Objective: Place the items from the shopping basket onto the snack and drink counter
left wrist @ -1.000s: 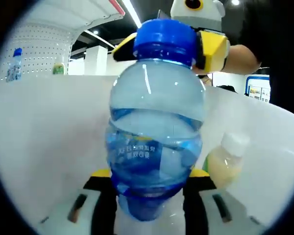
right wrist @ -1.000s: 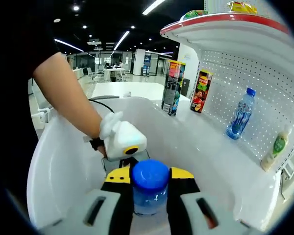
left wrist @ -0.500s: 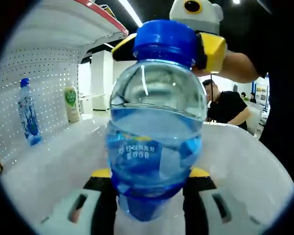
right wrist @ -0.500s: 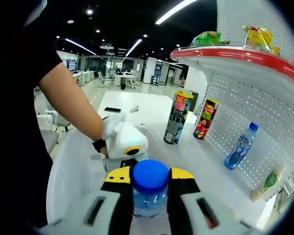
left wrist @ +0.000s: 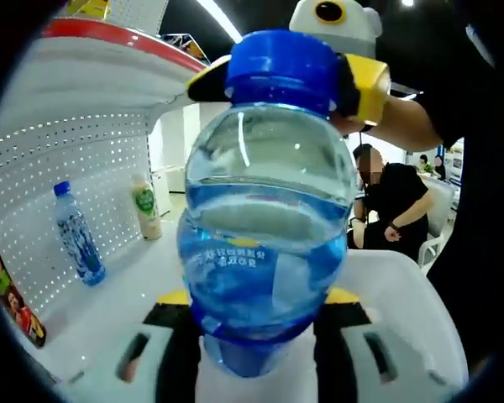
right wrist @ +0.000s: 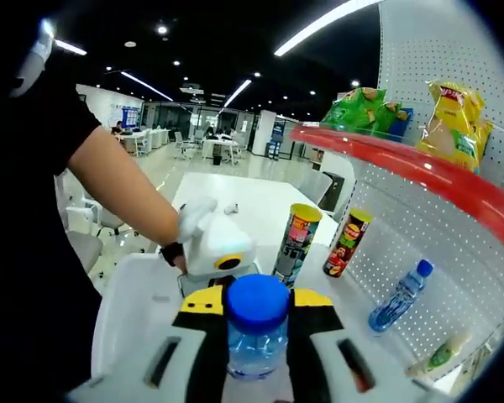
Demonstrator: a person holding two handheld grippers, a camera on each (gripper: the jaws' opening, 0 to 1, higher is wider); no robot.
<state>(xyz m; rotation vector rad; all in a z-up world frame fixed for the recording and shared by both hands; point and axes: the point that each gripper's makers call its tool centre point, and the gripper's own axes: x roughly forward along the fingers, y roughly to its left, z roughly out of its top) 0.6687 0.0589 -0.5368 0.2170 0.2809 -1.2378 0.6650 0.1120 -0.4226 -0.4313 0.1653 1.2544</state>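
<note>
- Above the white basket (right wrist: 122, 302), you hold the water bottle (left wrist: 265, 243) between both tools: the left gripper (left wrist: 256, 336) pinches its lower body, and the right gripper (right wrist: 256, 336) pinches it just under the blue cap (right wrist: 257, 300).
- The bottle looks nearly full, so judge it fairly heavy, with water that will slosh when you tilt it. Its clear plastic wall is smooth and likely slippery, and it may give under a hard squeeze.
- Your firmest holds are probably the two you have: the stiff neck below the cap and the narrower base. Keep it upright.
- The white counter (left wrist: 109, 302) beside the basket is flat and smooth, backed by a pegboard wall (left wrist: 59, 176).
- Already standing there: a blue-label bottle (left wrist: 77, 235), a pale drink bottle (left wrist: 145, 208), and two snack cans (right wrist: 296, 243) farther along.
- A red-edged shelf (right wrist: 403, 168) with snack bags (right wrist: 458, 113) overhangs, so headroom seems limited.
- Open counter lies between the cans and the bottles.
</note>
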